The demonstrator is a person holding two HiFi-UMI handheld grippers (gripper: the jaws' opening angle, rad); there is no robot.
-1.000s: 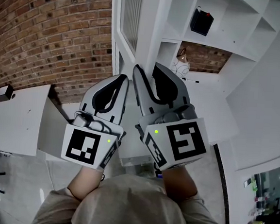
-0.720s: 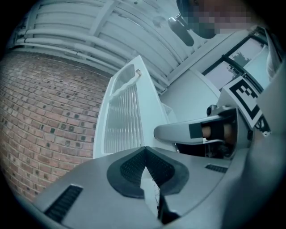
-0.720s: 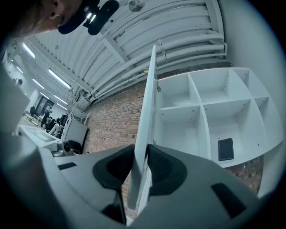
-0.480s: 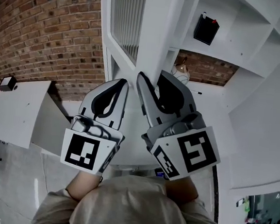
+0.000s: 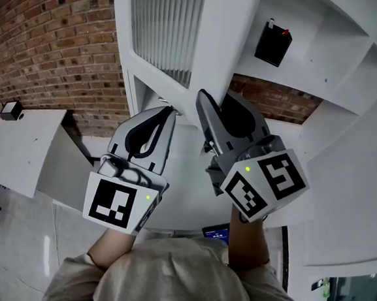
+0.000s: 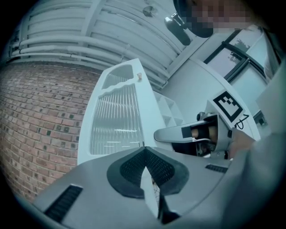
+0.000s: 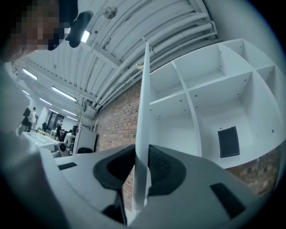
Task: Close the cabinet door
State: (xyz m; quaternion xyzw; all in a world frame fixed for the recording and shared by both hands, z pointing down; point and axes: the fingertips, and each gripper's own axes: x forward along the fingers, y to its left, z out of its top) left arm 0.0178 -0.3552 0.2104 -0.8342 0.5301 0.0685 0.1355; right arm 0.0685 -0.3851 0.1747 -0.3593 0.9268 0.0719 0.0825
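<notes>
Upright edge of cabinet door (image 7: 145, 89) pinched by right gripper (image 7: 142, 151), jaws just narrowed onto it. Shelves (image 7: 214, 103) seen right of door. Left gripper (image 6: 144, 150) closed, empty, near door face.

Right gripper (image 5: 212, 99) has just been closing, cabinet door (image 5: 166, 27) edge between its fingers. Left gripper (image 5: 168, 112) just beside, fingers together. Black box (image 5: 273, 44) on shelf (image 5: 326, 77).

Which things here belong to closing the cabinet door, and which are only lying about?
Job: cabinet door; right gripper, jaws just closing on its edge; left gripper, shut.
Lying about: black box on shelf; small device on side table.
</notes>
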